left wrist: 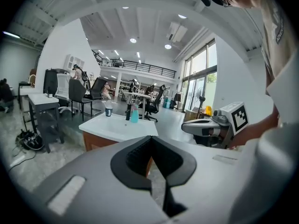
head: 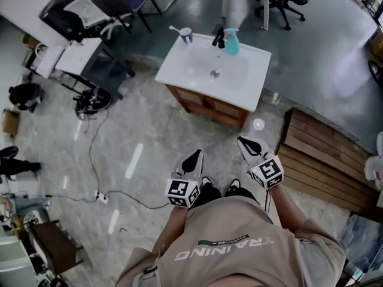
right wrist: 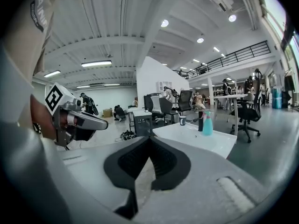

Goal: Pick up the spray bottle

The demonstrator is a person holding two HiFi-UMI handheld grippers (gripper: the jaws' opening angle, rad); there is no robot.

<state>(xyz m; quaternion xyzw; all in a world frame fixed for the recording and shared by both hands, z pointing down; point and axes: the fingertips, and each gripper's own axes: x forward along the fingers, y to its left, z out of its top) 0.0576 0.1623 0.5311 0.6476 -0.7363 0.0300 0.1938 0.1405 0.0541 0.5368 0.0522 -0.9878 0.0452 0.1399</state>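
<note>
The spray bottle [head: 231,42] is teal with a pale trigger head. It stands upright at the back of a white sink top [head: 179,64], beside a black faucet [head: 219,39]. Both grippers are held low in front of the person, well short of the vanity and apart from the bottle. My left gripper [head: 198,153] and my right gripper [head: 241,140] each have their jaws closed to a point with nothing between them. The left gripper view shows the bottle [left wrist: 134,114] far ahead, left of centre. In the right gripper view the bottle [right wrist: 207,124] is ahead and to the right.
A cup with a toothbrush [head: 186,36] stands left of the faucet. The vanity has a wooden cabinet [head: 206,107]. Wooden pallets [head: 323,160] lie to the right, with cables [head: 102,160] on the floor and desks with office chairs [head: 90,11] to the left.
</note>
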